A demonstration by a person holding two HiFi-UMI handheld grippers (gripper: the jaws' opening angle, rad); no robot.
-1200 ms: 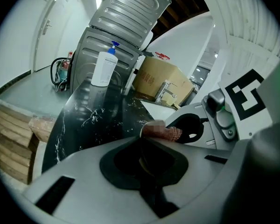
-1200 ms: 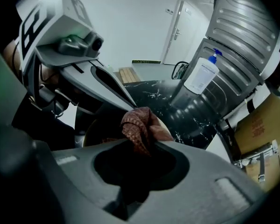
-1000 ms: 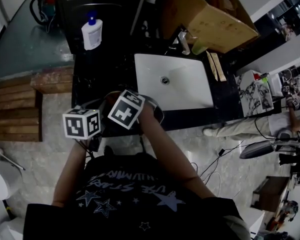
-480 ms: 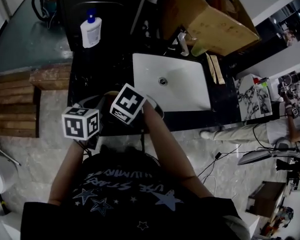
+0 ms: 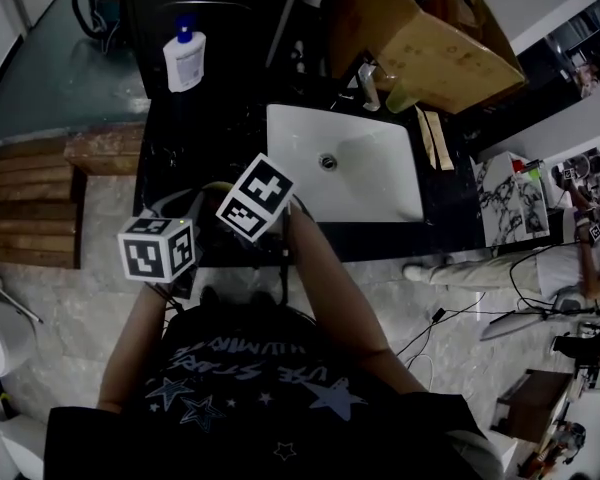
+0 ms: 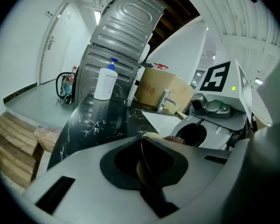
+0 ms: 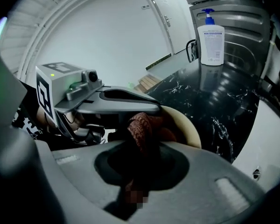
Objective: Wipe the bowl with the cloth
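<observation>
Jaws of left gripper point(image 6: 147, 146) nearly together, clamped on thin cream rim of bowl point(image 6: 152, 135); right gripper point(image 7: 141, 148) jaws closed on bunched red-brown cloth point(image 7: 143, 127), w/ cloth pressed vs bowl's inside. Bowl is at front of black marble countertop point(image 5: 210, 138), just left of white sink point(image 5: 375, 173). Pump bottle point(image 5: 184, 56) at back of counter, well apart; cardboard box point(image 5: 420, 38) & tap point(image 5: 368, 86) behind sink

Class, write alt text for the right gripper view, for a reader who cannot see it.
The right gripper is shut on a reddish-brown cloth at a cream bowl. Behind lie a black marble counter and a pump bottle.
</observation>
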